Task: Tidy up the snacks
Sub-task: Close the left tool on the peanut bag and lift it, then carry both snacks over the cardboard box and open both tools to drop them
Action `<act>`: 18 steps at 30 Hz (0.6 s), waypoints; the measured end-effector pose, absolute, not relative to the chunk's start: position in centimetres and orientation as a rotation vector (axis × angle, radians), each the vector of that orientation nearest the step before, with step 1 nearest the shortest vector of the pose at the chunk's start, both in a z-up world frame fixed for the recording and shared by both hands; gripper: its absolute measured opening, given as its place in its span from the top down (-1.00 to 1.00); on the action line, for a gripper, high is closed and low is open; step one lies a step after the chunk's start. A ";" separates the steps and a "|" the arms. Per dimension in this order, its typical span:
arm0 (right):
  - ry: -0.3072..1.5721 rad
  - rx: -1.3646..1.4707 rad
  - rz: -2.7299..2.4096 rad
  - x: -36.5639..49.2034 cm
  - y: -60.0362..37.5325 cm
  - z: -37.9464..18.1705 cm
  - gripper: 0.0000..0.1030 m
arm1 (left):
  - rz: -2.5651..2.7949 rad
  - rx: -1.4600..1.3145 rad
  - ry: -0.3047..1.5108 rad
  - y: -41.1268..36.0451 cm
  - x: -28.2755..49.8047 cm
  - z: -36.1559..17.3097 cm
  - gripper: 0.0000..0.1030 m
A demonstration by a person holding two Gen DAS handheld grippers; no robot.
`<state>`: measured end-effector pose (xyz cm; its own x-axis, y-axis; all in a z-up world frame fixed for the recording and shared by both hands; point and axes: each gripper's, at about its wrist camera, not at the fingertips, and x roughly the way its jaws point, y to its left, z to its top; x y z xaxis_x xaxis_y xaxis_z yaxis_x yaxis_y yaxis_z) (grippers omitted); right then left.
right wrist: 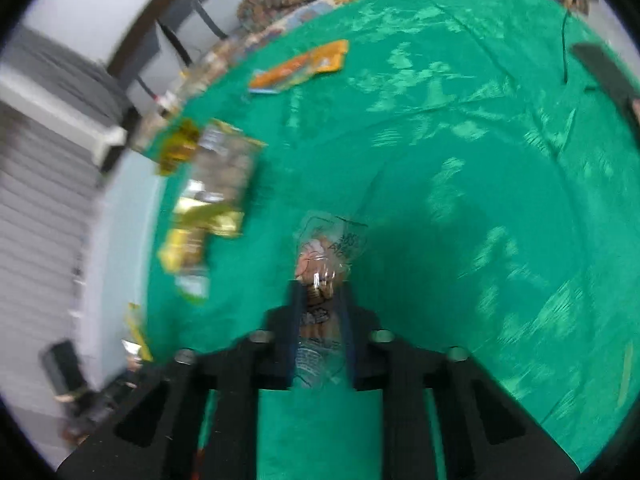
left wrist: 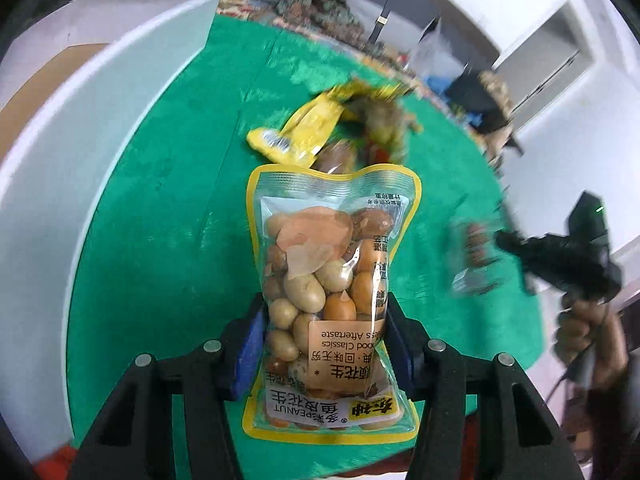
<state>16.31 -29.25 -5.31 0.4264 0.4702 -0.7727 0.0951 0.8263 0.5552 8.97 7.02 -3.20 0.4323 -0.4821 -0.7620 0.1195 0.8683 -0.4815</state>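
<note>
Fingers point(left wrist: 250, 344) of the left gripper point(left wrist: 322, 344) are clamping a clear, yellow-edged peanut bag point(left wrist: 332, 280) by its lower half, holding it above the green table point(left wrist: 168, 240) — mixed nuts are showing through the film. Beyond it a yellow packet point(left wrist: 304, 128) is lying against a blurred pile I cannot make out. The right gripper point(right wrist: 320, 300) is pinching a small clear packet point(right wrist: 328, 252) over the cloth; its contents are smeared by motion. At the table's left edge, more yellow packets point(right wrist: 208, 200) are blurring together, and an orange packet point(right wrist: 300, 66) is lying farther off.
</note>
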 end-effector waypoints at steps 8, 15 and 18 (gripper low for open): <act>1.097 0.497 0.253 16.8 -25.6 -3.7 0.80 | -0.383 -0.421 0.952 9.8 6.6 1.0 -0.05; 1.159 0.212 0.147 16.3 -22.3 -6.0 -0.23 | -0.359 -0.441 0.958 11.2 5.0 0.4 -0.05; 1.235 -0.088 0.087 15.9 -19.2 -9.5 -0.35 | -0.358 -0.435 0.971 10.7 5.6 -0.1 -0.05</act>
<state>15.95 -19.21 -9.47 0.3273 0.0186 -0.9447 -0.1138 0.9933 -0.0199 5.55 10.71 -0.05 0.5184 -0.4773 -0.7095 0.0976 0.8573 -0.5054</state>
